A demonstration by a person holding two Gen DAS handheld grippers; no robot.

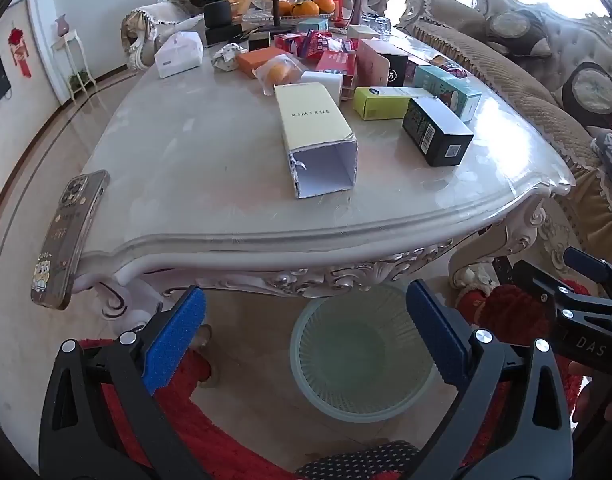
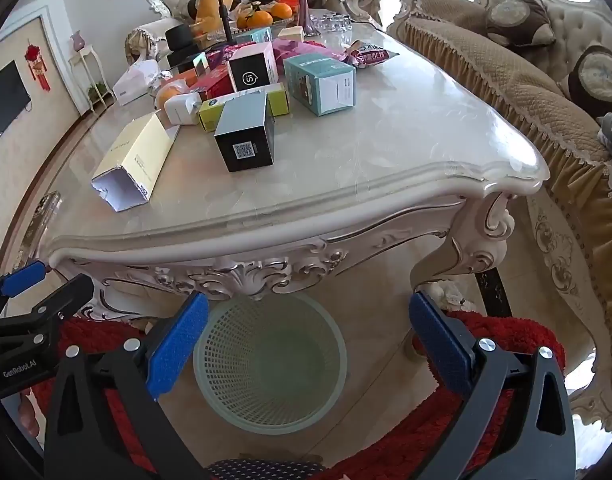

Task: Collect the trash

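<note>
Through my left wrist camera, my left gripper (image 1: 306,328) is spread wide with nothing between its fingers, above the mesh wastebasket (image 1: 361,354) on the floor; the pale yellow box (image 1: 315,138) lies on the table (image 1: 186,152). Through my right, my right gripper (image 2: 307,338) also gapes unladen over that basket (image 2: 270,364), the black box (image 2: 248,136) on the tabletop beyond.

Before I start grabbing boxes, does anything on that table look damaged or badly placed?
Two things. The phone overhangs the table's near-left corner and could be knocked off. The pale yellow KIMTRUE box lies on its side, its open end ragged and torn.
</note>
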